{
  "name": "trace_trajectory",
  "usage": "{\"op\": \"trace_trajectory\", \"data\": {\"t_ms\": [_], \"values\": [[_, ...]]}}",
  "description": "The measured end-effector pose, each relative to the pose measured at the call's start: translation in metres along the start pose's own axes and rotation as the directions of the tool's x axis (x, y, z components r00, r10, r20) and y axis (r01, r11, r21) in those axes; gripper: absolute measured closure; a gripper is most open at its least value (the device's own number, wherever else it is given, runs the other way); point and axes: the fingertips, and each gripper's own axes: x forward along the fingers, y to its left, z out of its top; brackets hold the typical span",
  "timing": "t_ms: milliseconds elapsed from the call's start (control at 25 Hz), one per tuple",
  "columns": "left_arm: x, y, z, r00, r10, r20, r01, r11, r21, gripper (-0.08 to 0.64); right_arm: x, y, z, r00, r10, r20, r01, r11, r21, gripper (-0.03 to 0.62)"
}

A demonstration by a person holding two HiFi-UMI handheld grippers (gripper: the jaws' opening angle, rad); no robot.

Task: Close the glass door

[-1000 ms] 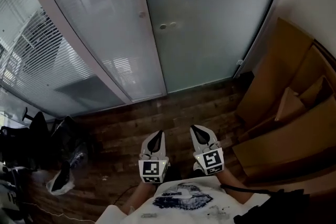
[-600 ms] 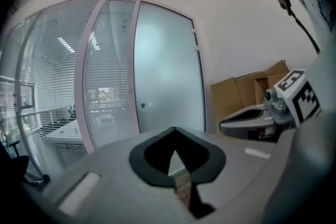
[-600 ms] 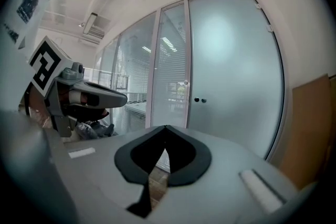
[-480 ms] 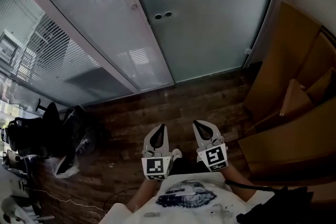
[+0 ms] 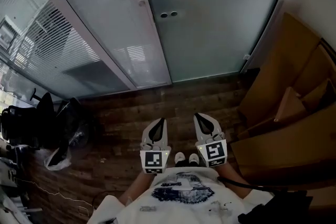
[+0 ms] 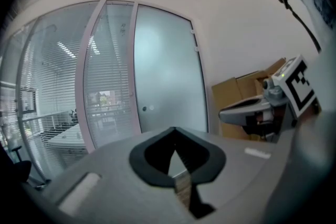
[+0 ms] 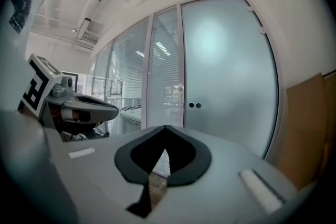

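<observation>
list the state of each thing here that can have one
glass door: shut, flush in its frame
left gripper: shut, empty, clear of the door
right gripper: shut, empty, clear of the door
blinds: lowered behind the glass wall

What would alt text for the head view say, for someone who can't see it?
The left gripper and right gripper, both shut and empty, point toward a frosted glass door across a dark wooden floor, with cardboard boxes at the right.
</observation>
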Motion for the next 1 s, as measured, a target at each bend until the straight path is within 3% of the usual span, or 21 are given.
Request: {"op": "trace_trajectory", "data": {"t_ms": [160, 520, 1000], "values": [[-0.001, -0.003, 0.001, 1.0, 0.0, 0.01, 0.0, 1.0, -0.009, 0.557, 0.0, -0.001, -0.002, 1.0, 0.001, -0.015, -0.001, 1.0, 0.032, 0.585], [0.007, 0.0, 0.003, 1.0, -0.011, 0.02, 0.011, 1.0, -0.009, 0.557, 0.004, 0.01, 0.002, 0.999, 0.04, -0.024, -0.04, 0.999, 0.004, 0.585], [0.021, 0.008, 0.003, 0.999, -0.039, 0.029, 0.039, 0.999, 0.006, 0.557, 0.009, 0.015, 0.001, 1.0, 0.028, -0.015, -0.028, 1.0, 0.01, 0.586]]}}
